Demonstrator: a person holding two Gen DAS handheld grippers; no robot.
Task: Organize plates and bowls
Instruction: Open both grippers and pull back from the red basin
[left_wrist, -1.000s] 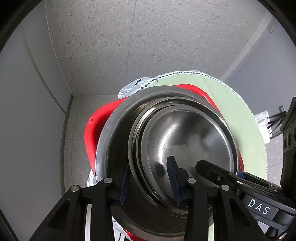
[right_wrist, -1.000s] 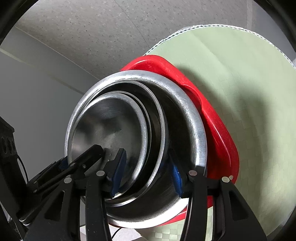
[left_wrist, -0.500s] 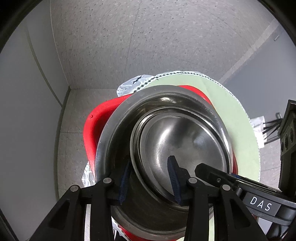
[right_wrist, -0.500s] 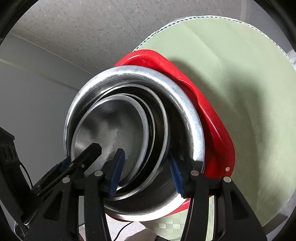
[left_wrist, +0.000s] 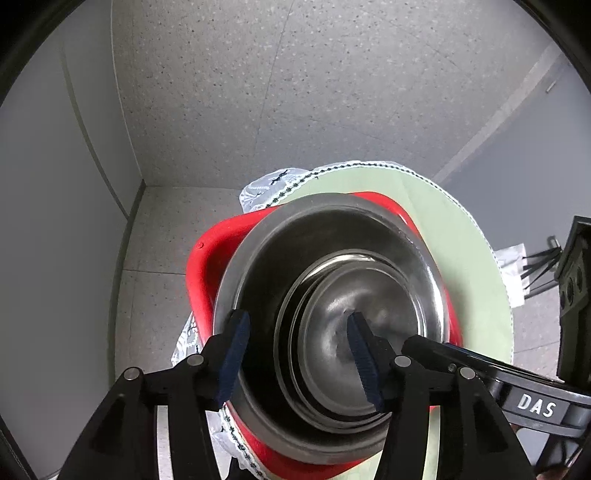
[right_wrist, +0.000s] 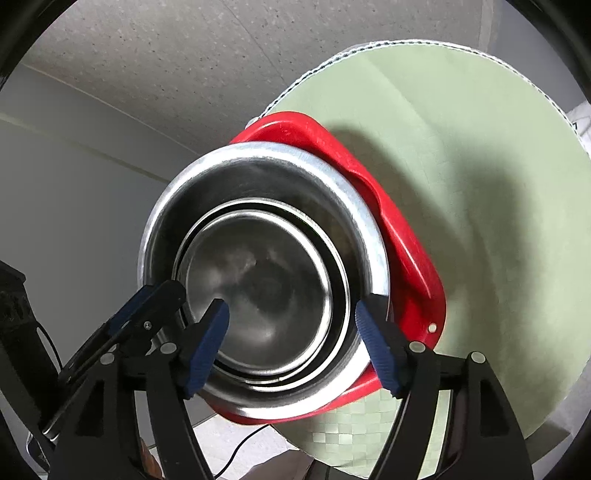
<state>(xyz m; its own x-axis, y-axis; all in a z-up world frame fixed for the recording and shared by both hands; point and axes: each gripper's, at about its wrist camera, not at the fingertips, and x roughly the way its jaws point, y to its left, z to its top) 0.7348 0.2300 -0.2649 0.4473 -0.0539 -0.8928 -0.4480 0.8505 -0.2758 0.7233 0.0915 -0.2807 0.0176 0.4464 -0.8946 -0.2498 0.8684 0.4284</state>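
A speckled grey floor surrounds a round surface under a pale green cloth, where a red tray carries nested steel bowls. The left hand-held gripper is spread apart, 1 pad outside the large bowl, 1 inside. The right hand-held gripper also gapes across the rims, clamping nothing.

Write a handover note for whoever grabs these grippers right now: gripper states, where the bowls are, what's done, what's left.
Left gripper: open, straddling the wall of the large steel bowl, one finger outside and one inside the nest.
Right gripper: open, straddling that bowl's wall likewise.
Smaller steel bowls sit nested in the large steel bowl, which sits in the red basin on the green mat.
Done: bowls nested.
Left: probably withdraw both grippers. No plates are in view.
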